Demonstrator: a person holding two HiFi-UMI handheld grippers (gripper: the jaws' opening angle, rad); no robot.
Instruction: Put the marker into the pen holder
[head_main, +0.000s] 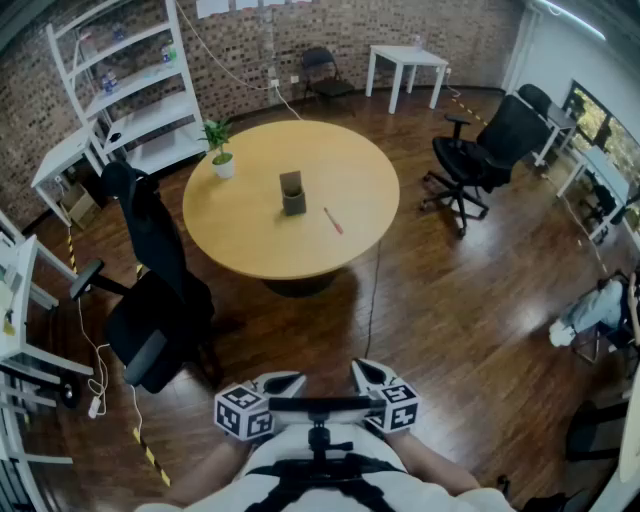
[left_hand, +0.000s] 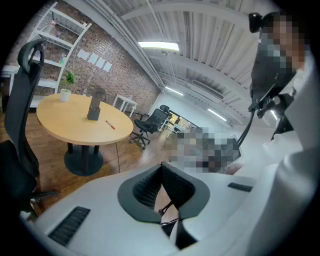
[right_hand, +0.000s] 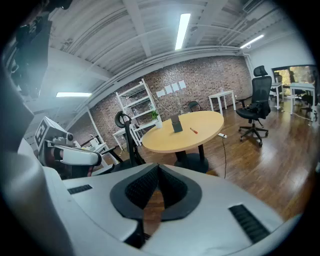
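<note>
1. Noted at frame centre: red marker (head_main: 333, 221) lying flat on round wooden table (head_main: 250, 235), just right of grey pen holder (head_main: 292, 193), apart from it.
2. Bottom edge: left gripper (head_main: 288, 380), jaws together, empty.
3. Alongside: right gripper (head_main: 364, 370), jaws together, empty.

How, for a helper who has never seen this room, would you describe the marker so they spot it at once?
Find the round wooden table mid-room. In the head view, right of the grey pen holder and apart from it, lies the marker: thin, reddish, the only thing lying flat, unlike the upright holder and potted plant.
</note>
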